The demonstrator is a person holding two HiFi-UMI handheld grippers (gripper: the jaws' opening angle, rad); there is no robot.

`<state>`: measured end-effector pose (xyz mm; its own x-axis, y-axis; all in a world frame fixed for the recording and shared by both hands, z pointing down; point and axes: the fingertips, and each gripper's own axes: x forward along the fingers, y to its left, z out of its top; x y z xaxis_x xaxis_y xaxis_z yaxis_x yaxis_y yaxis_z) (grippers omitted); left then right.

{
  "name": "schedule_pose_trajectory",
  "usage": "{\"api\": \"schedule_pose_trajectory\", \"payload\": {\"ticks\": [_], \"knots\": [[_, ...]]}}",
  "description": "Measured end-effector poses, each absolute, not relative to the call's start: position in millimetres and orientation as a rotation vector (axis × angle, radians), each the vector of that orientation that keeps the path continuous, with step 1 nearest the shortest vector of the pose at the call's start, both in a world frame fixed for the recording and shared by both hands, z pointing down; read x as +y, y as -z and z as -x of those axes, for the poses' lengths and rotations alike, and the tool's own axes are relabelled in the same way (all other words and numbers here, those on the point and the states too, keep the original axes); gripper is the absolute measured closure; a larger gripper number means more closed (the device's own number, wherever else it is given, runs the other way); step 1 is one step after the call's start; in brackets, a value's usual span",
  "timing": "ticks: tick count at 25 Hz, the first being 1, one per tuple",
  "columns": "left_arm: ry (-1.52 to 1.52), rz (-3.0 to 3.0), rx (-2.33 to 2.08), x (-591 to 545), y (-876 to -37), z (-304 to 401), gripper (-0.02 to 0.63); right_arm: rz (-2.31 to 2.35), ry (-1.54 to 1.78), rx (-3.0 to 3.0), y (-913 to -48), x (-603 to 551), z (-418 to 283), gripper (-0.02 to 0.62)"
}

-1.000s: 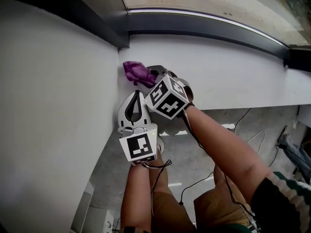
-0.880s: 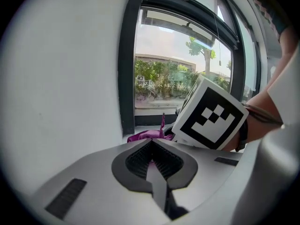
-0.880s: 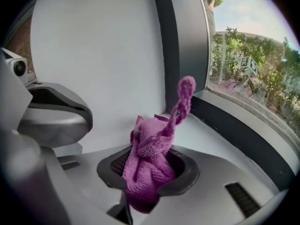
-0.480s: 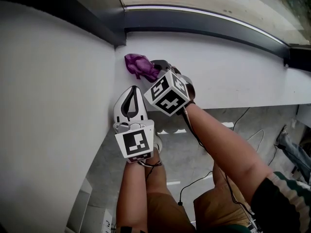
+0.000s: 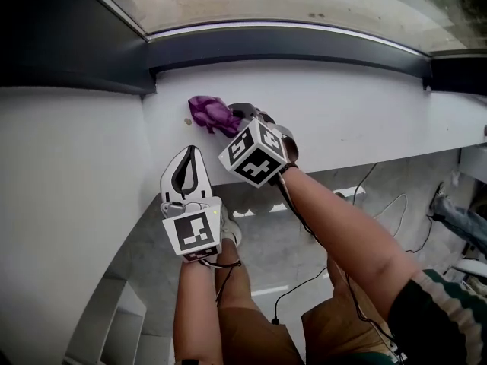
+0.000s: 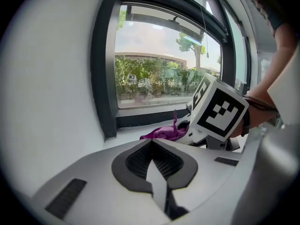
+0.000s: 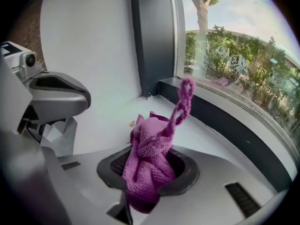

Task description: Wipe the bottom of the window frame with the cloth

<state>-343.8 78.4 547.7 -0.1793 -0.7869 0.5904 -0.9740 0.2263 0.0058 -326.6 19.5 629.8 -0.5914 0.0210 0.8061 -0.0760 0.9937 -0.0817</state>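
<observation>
Overhead, the window frame [image 5: 304,42] sets the job: its dark bottom rail runs across the 12 o'clock side of the head view, with the glass beyond it and the white sill [image 5: 365,109] spreading below. The frame's upright meets the rail in a corner toward 10 o'clock.

Next in size, the right gripper [image 5: 242,117] reaches in from 5 o'clock and its jaws are clamped on the cloth [image 5: 211,114]. The left gripper [image 5: 187,158] sits at about 7 o'clock from it, jaws pressed together with nothing between them, off the sill's front edge.

The purple knitted cloth is bunched into a wad that sits over the sill near the corner, apart from the rail, with one loose strand sticking up in the right gripper view. A small pale speck [image 5: 188,122] lies on the sill just at its 8 o'clock side.

To wipe well, the wad probably needs pushing toward 12 o'clock until it presses into the joint of rail and sill. It then wants one steady drag toward 3 o'clock. Tilting the jaws down should keep fabric, not plastic, against the frame. The grip looks deep enough to hold under that drag.
</observation>
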Motion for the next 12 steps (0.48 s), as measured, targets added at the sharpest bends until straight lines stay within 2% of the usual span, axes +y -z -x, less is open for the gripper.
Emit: {"api": "schedule_pose_trajectory", "payload": {"ticks": [12], "knots": [[-0.581,-1.702,-1.977,26.7,-555.5,289.4,0.597,-0.175,-0.213,-2.208,-632.2,-41.0,252.0,0.469]]}}
